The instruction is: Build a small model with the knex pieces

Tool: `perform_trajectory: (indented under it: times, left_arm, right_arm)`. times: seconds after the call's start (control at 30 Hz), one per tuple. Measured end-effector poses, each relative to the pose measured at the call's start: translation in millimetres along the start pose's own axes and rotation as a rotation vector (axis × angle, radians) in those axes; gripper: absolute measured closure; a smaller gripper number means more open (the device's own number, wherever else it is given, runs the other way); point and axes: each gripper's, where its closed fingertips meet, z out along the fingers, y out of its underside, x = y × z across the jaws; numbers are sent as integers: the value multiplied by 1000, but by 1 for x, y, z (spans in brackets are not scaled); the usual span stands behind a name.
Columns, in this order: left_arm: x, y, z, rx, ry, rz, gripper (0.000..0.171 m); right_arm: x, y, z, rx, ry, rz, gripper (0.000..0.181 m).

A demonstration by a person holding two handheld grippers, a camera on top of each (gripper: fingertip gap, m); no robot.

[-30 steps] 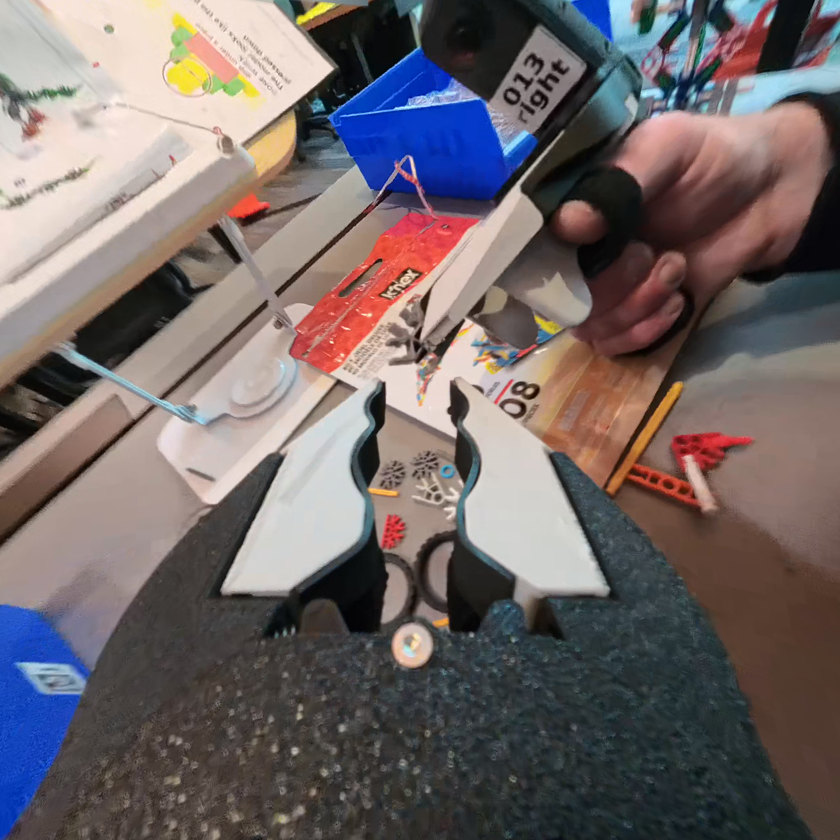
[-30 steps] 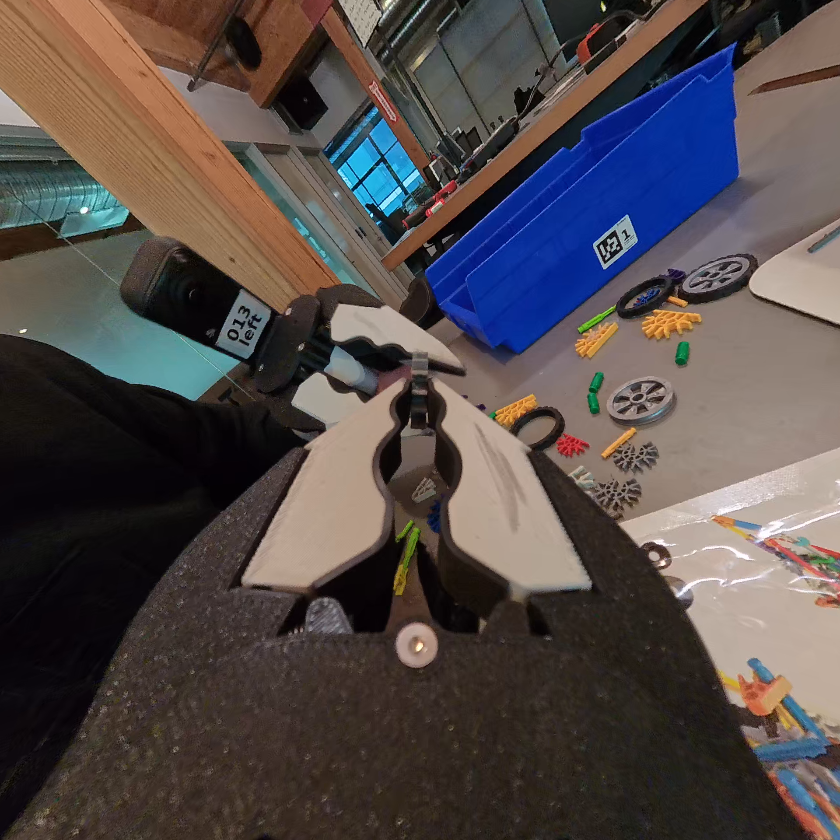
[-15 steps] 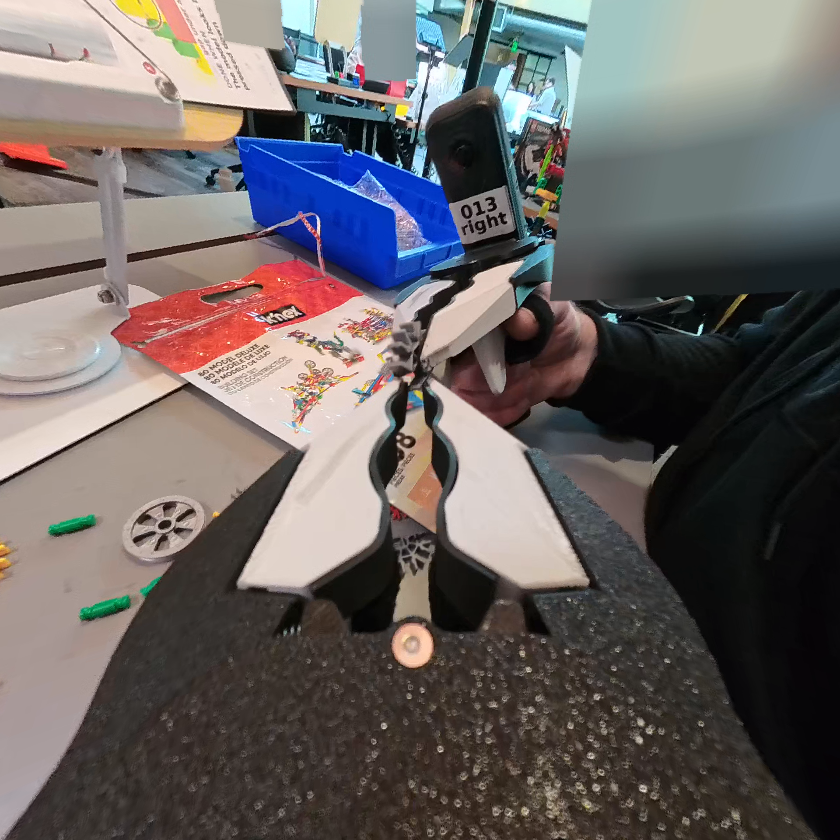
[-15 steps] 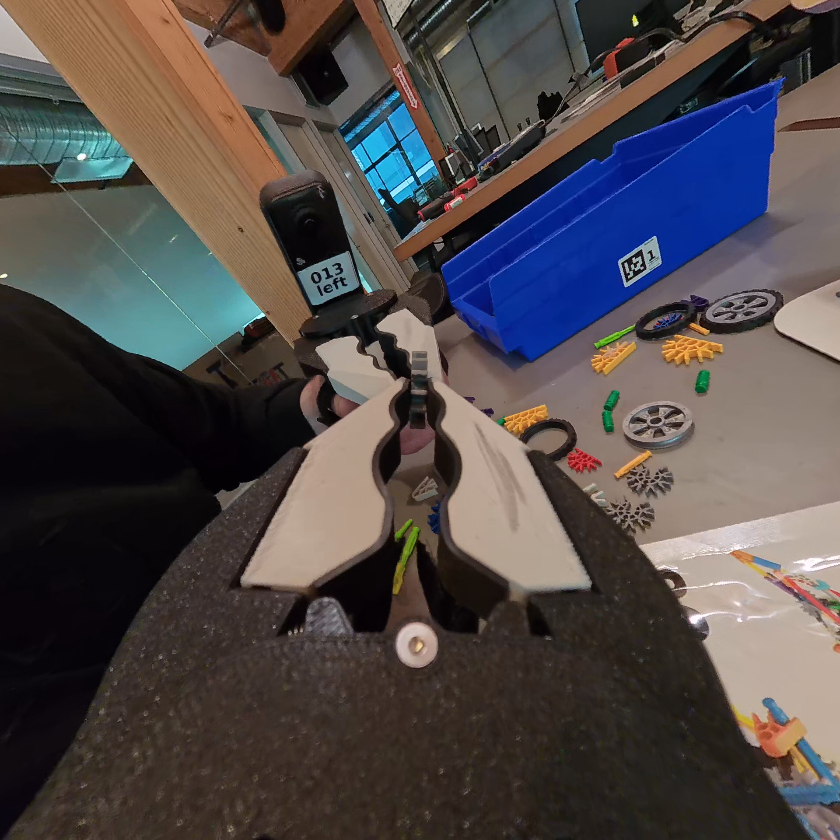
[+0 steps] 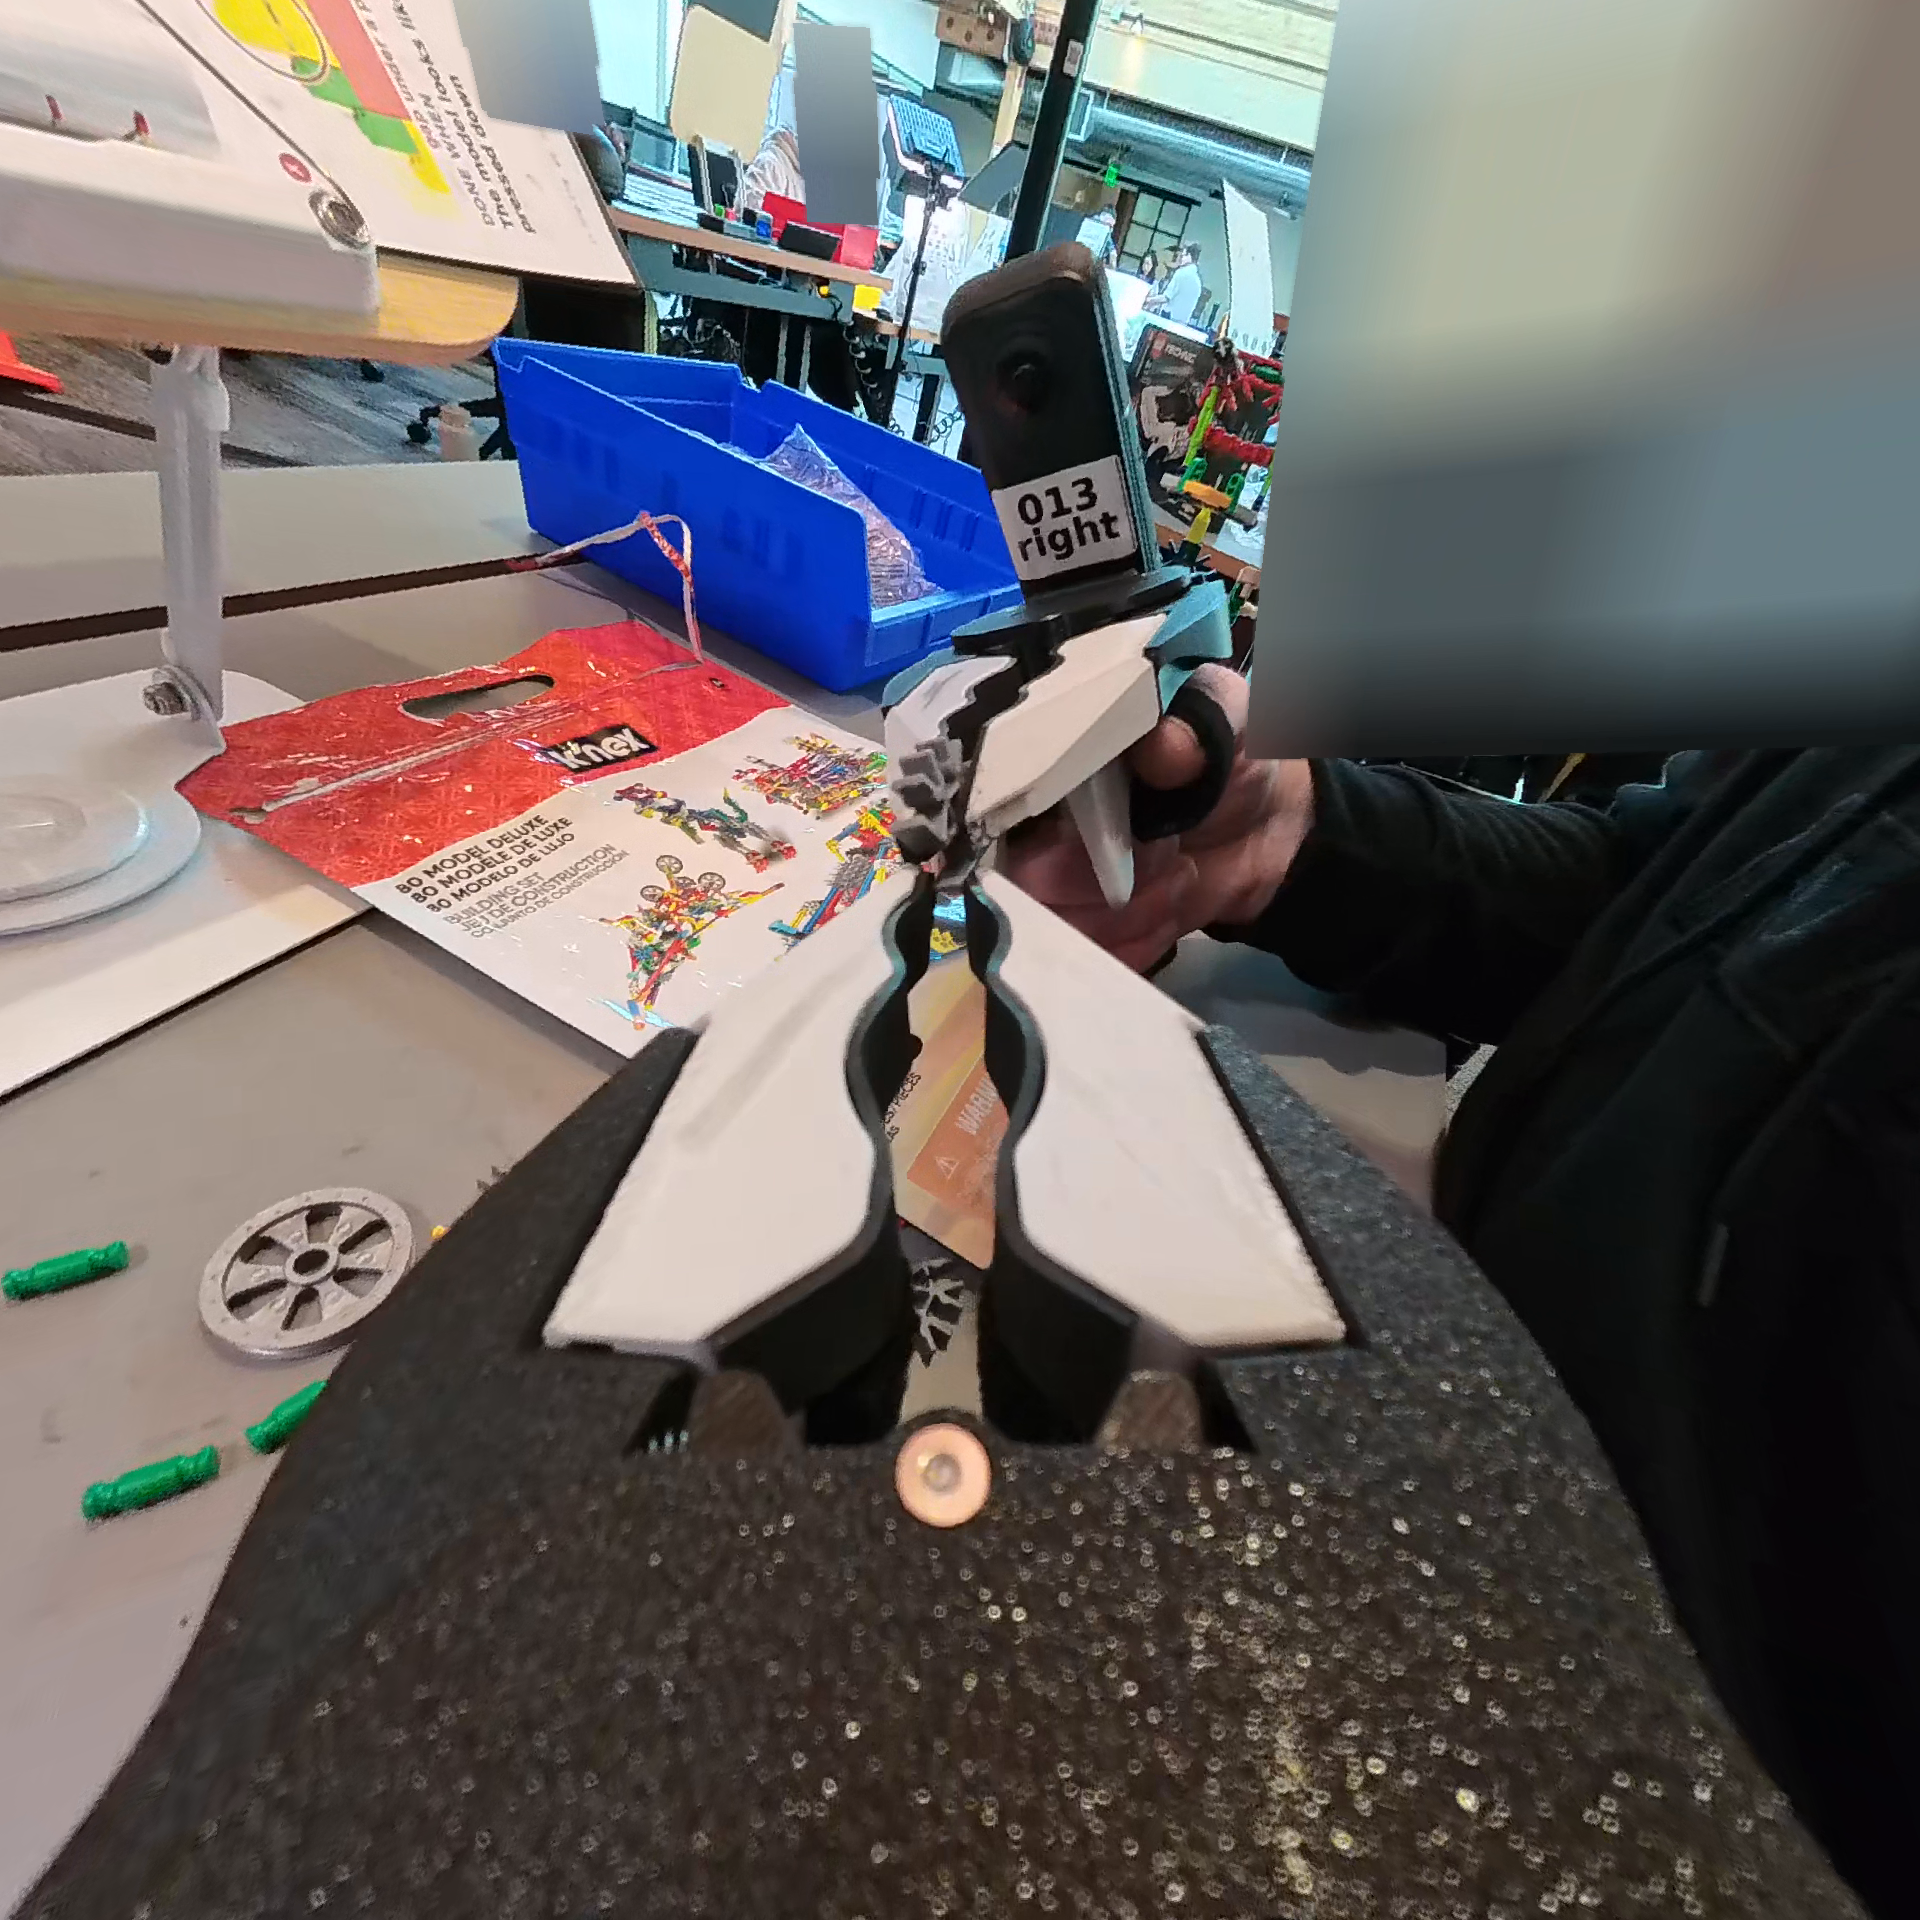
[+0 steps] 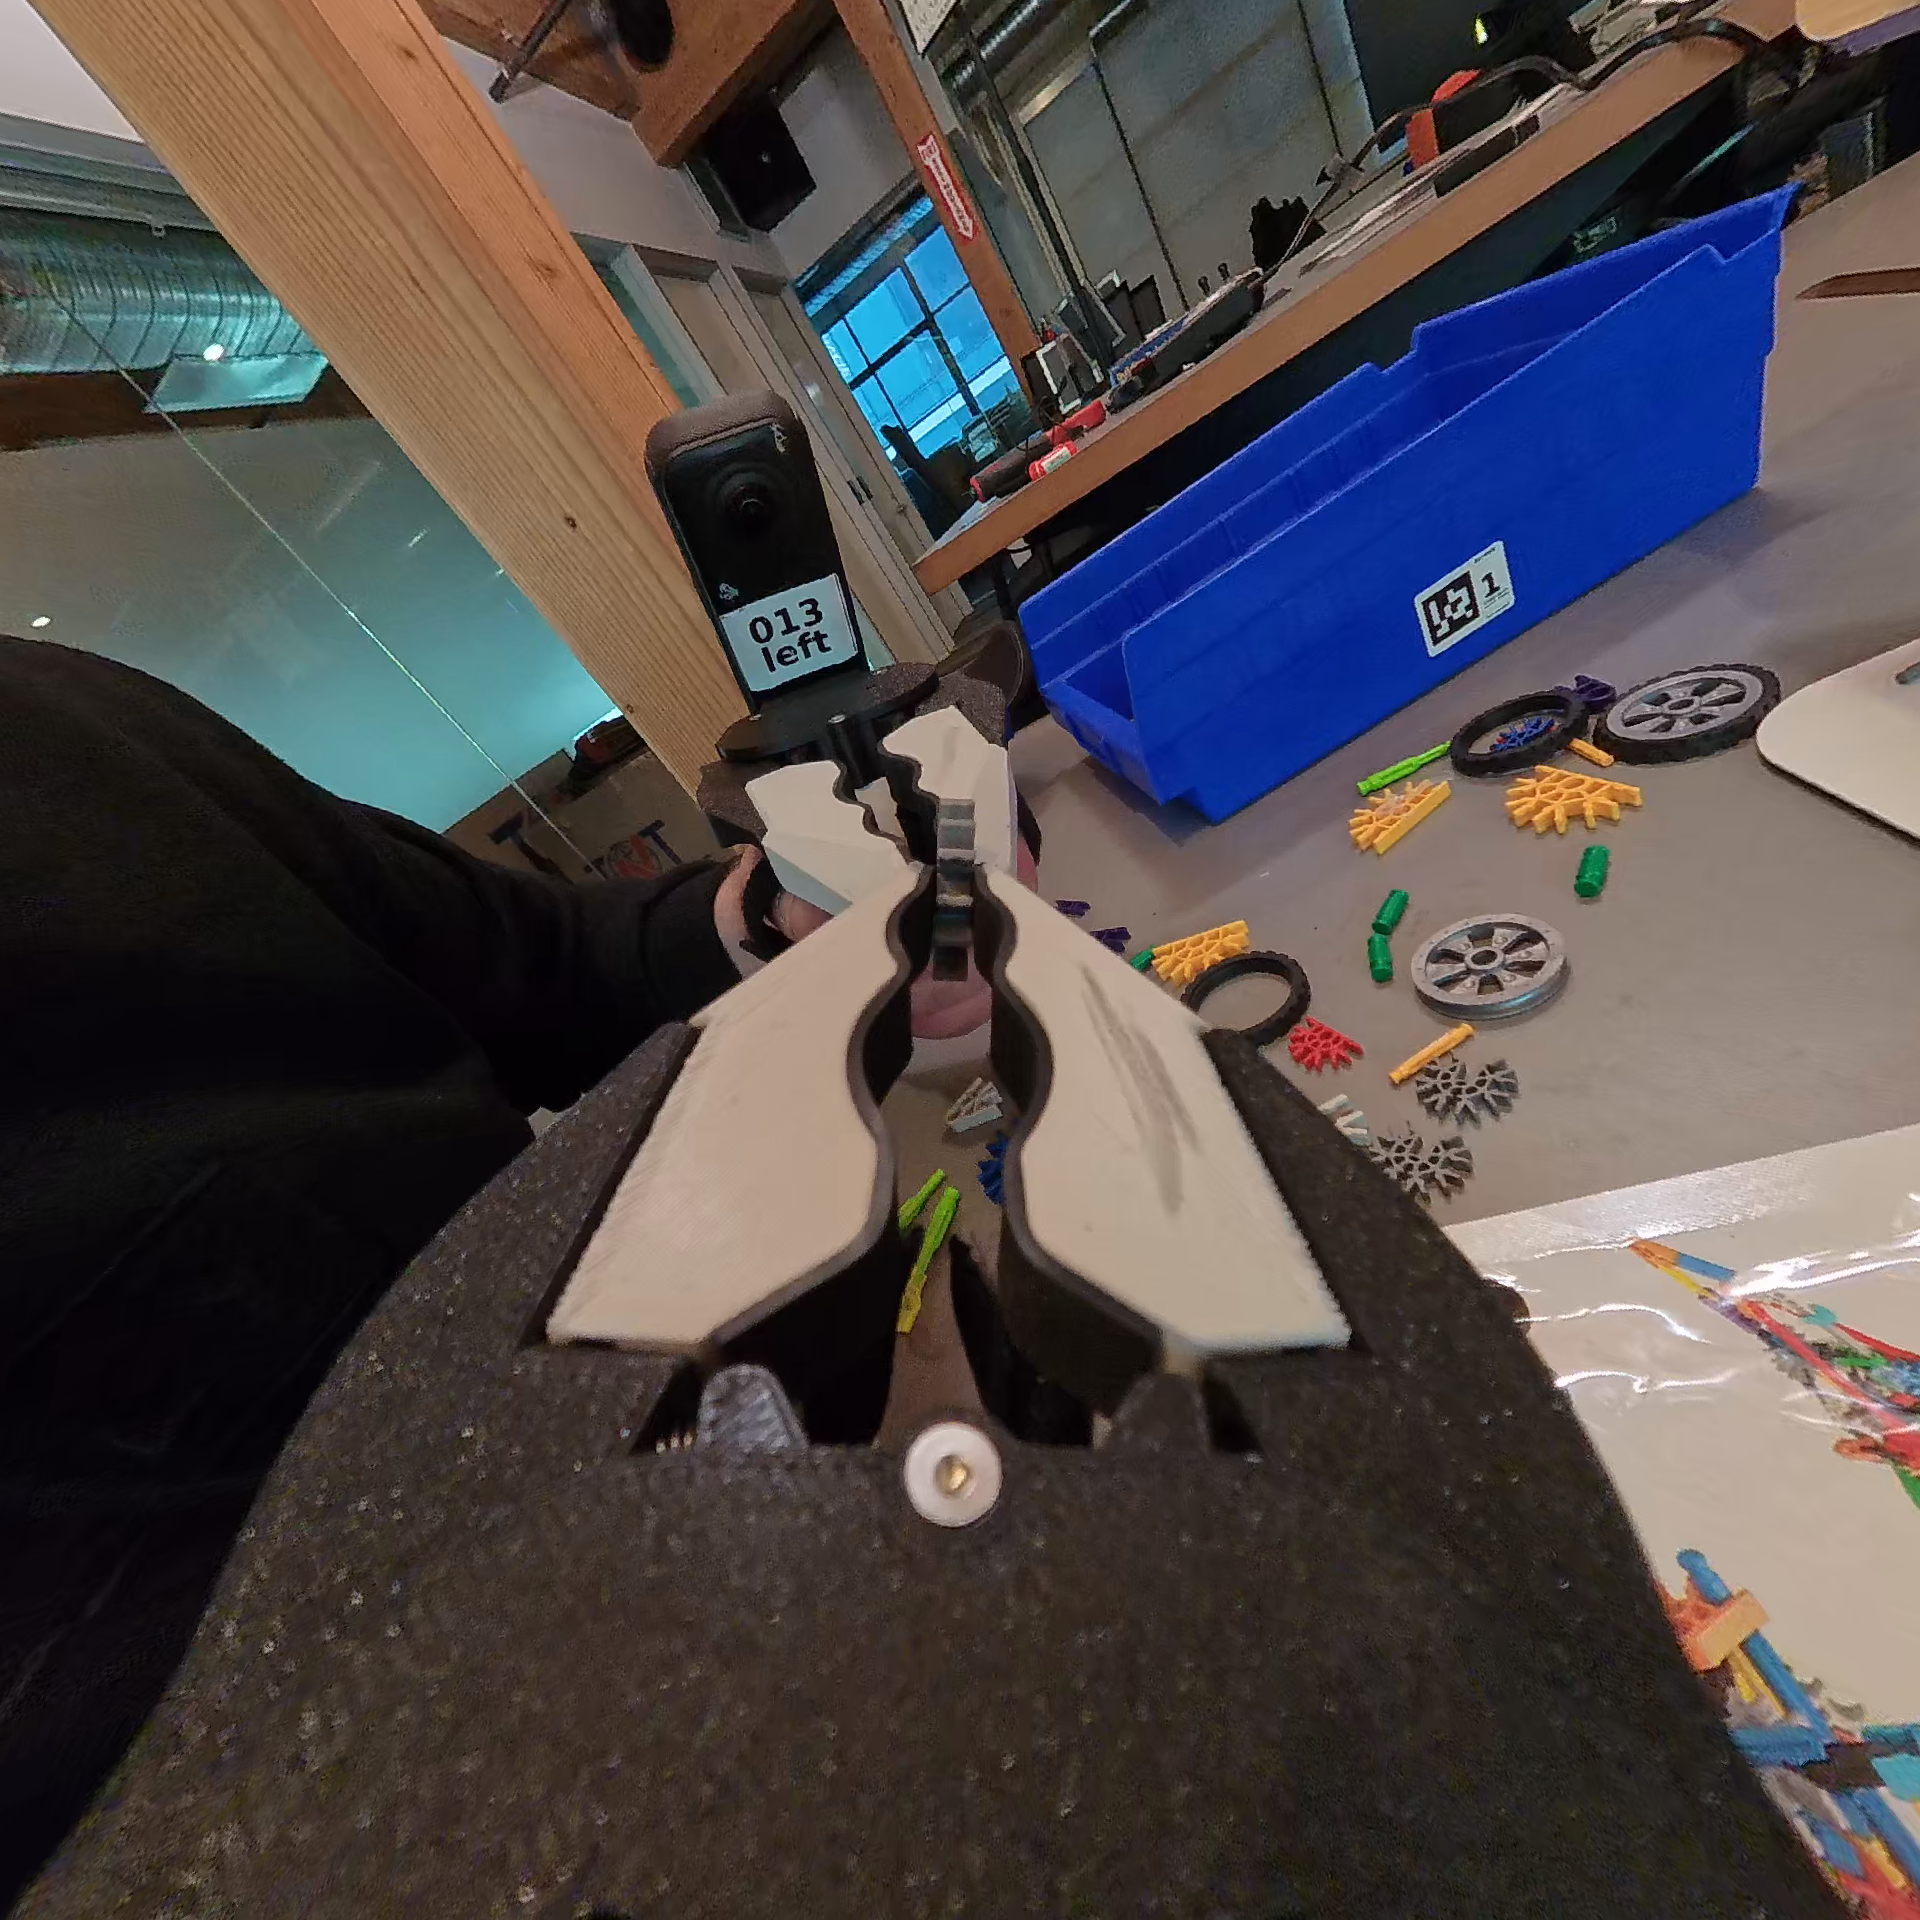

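**Grey connector gripped between two tools above a parts-strewn bench**

The grey connector (image 6: pixel 954 831), a toothed, snowflake-like piece, is held edge-on in the air above the grey table (image 5: pixel 312 1060), clamped at the very tips of the right gripper (image 6: pixel 951 883). We see the left gripper (image 5: pixel 940 894) meeting it head-on, its fingers pinched to a narrow slit, tips just beside the piece. We cannot tell whether anything sits between those tips. A hand in a dark sleeve (image 5: pixel 1174 831) grips the right tool's trigger.

Behind the left tool a long blue bin (image 6: pixel 1455 540) with a square marker tag rests on the table. In the left wrist view a second blue bin (image 5: pixel 727 520) holds a crumpled clear bag. In front of it a red-and-white toy package (image 5: pixel 468 748) lies flat, beside the white base of a document stand (image 5: pixel 62 831).

Loose parts lie scattered near the tagged bin. They include:
- a tyred wheel (image 6: pixel 1683 712)
- a bare black tyre (image 6: pixel 1244 992)
- a grey wheel hub (image 6: pixel 1488 966)
- yellow fan connectors (image 6: pixel 1571 798)
- a red connector (image 6: pixel 1322 1042)
- short green rods (image 6: pixel 1387 912)
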Motion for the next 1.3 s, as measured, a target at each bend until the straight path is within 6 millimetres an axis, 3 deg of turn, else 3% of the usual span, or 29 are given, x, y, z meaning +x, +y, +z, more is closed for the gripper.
perform_trajectory:
  times: [0.8, 1.07, 1.3]
  left_arm:
    - [-3, -5, 3, 36, 81, -95, 169]
    - [-9, -13, -6, 89, 93, -152, 171]
    - [-15, -8, -9, 49, 50, -148, 171]
  right_arm:
    - [5, -4, -6, 22, 2, 25, 176]
    - [9, -9, -11, 45, 12, 35, 177]
    - [11, -6, -11, 34, 7, 50, 177]
